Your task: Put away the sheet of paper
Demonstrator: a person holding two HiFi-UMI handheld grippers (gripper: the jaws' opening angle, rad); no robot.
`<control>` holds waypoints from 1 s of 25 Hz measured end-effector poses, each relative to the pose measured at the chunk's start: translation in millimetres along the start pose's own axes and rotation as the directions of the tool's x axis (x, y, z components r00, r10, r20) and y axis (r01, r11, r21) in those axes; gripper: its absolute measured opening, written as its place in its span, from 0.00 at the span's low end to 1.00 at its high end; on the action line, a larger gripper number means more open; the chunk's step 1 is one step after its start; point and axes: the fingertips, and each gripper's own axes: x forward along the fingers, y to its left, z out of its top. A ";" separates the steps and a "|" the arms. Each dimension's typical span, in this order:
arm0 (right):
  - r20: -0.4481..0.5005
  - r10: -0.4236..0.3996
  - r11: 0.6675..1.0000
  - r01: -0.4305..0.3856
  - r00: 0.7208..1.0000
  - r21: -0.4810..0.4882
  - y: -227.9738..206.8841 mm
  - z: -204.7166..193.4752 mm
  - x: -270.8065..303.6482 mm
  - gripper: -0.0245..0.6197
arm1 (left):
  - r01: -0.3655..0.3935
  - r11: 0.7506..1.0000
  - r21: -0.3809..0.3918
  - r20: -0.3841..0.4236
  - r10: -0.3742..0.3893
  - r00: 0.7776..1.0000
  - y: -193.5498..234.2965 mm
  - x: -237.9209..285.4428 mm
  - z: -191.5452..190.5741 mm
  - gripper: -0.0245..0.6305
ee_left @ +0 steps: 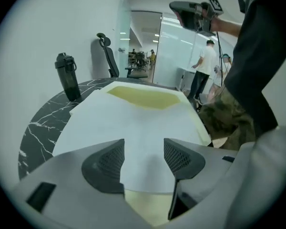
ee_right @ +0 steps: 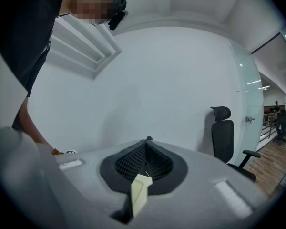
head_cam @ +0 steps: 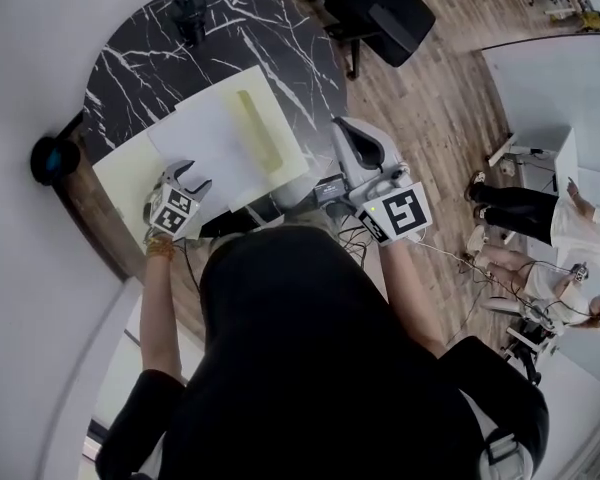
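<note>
Task not complete: the sheet of paper (ee_left: 133,128) lies flat on an open pale-yellow folder (head_cam: 120,183) on the marble table (head_cam: 130,58), not yet enclosed. The left gripper (ee_left: 144,159) gapes over the sheet's near edge. The right gripper (ee_right: 145,165) is clamped on a pale-yellow scrap (ee_right: 139,192) (origin unclear).

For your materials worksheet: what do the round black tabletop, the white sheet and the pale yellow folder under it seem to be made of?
Round black tabletop: marble or marble-look laminate, polished; it has white veins and a soft sheen.
White sheet: matte paper; it is thin and lies flat.
Pale yellow folder: probably card or thin plastic; its far end seems to hold an opening without sagging.
</note>
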 end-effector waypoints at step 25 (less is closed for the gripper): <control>0.027 0.107 0.991 -0.105 0.994 -0.082 34.1 10.7 -24.8 0.03 | 0.092 0.994 0.060 -0.149 -0.083 0.985 2.3 88.5 18.3 0.45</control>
